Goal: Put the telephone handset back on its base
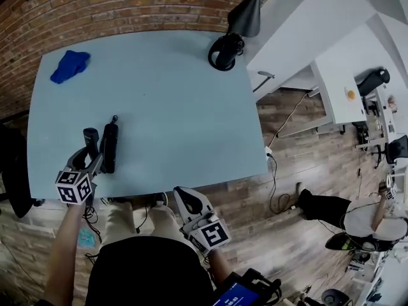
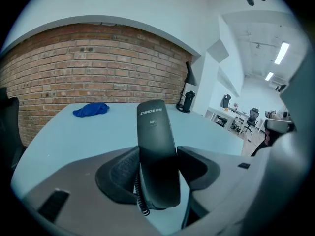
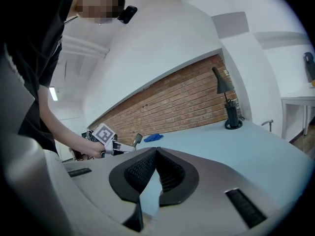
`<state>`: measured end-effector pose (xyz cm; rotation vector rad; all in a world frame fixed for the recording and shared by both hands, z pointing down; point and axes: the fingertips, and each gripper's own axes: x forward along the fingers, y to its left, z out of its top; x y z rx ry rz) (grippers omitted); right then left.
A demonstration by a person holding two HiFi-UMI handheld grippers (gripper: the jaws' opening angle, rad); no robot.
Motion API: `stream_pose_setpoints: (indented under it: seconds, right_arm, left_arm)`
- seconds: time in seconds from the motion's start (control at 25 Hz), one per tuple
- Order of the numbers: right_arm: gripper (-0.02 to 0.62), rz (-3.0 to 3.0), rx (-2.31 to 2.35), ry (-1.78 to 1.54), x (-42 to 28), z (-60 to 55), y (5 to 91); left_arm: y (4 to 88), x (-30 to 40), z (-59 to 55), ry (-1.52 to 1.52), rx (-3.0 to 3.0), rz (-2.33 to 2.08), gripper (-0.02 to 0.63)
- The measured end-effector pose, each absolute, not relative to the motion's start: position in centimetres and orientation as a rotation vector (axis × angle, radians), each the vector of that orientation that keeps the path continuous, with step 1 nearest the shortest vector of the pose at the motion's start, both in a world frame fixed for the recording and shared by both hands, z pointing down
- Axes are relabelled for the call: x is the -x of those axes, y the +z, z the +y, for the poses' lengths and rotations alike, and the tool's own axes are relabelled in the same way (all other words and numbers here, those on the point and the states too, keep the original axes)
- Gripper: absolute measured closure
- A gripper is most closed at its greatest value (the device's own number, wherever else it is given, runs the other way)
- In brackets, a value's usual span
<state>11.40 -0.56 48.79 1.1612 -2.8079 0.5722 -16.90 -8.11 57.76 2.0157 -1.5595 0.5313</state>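
Grips telephone handset in left gripper: jaws spread wide, one pad pressed to each side of the black body, coiled cord hanging at the near end. Placed at 8 o'clock over the light blue table, near the front edge, far end of the handset pointing to 12.

Just at 3 o'clock of the handset and parallel to it: long black base, flat on the table, thin cord at its 12 o'clock tip. Handset off the base; contact between the two not discernible.

Holds right gripper off the table, at 6 o'clock beyond the front edge, jaws closed tip to tip, nothing between.

Elsewhere on the table: blue cloth in the 10 o'clock corner, black lamp foot at 1 o'clock, both well apart from the handset.
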Motion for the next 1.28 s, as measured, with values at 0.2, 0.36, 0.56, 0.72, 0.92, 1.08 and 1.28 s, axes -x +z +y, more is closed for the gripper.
stream_pose_setpoints:
  seconds: [0.2, 0.36, 0.56, 0.72, 0.92, 1.08, 1.28]
  right_arm:
    - [0.575, -2.78, -1.227, 0.591, -13.5, -0.3, 49.4]
    - [0.575, -2.76, -1.258, 0.608, -14.8, 0.0, 49.9]
    - [0.575, -2.732, -1.289, 0.625, -16.2, 0.3, 50.4]
    - [0.575, -2.72, -1.308, 0.632, -16.8, -0.1, 50.6]
    - [0.575, -2.699, -1.32, 0.644, -17.5, 0.1, 51.1]
    - [0.575, -2.698, -1.319, 0.652, -17.3, -0.3, 50.9]
    - [0.575, -2.717, -1.319, 0.633, -17.1, -0.6, 51.2]
  left_arm:
    - [60.5, 16.1, -9.4, 0.598, -1.971, -1.529, 0.336]
    - [61.9, 15.6, -10.3, 0.628, -1.941, -1.519, 0.336]
    - [63.5, 15.5, -11.2, 0.658, -1.893, -1.514, 0.336]
    - [64.3, 15.4, -12.2, 0.653, -1.87, -1.507, 0.336]
    - [65.4, 15.4, -12.4, 0.679, -1.832, -1.504, 0.336]
    - [65.8, 15.2, -12.5, 0.699, -1.83, -1.498, 0.336]
    - [66.1, 15.2, -12.4, 0.696, -1.815, -1.488, 0.336]
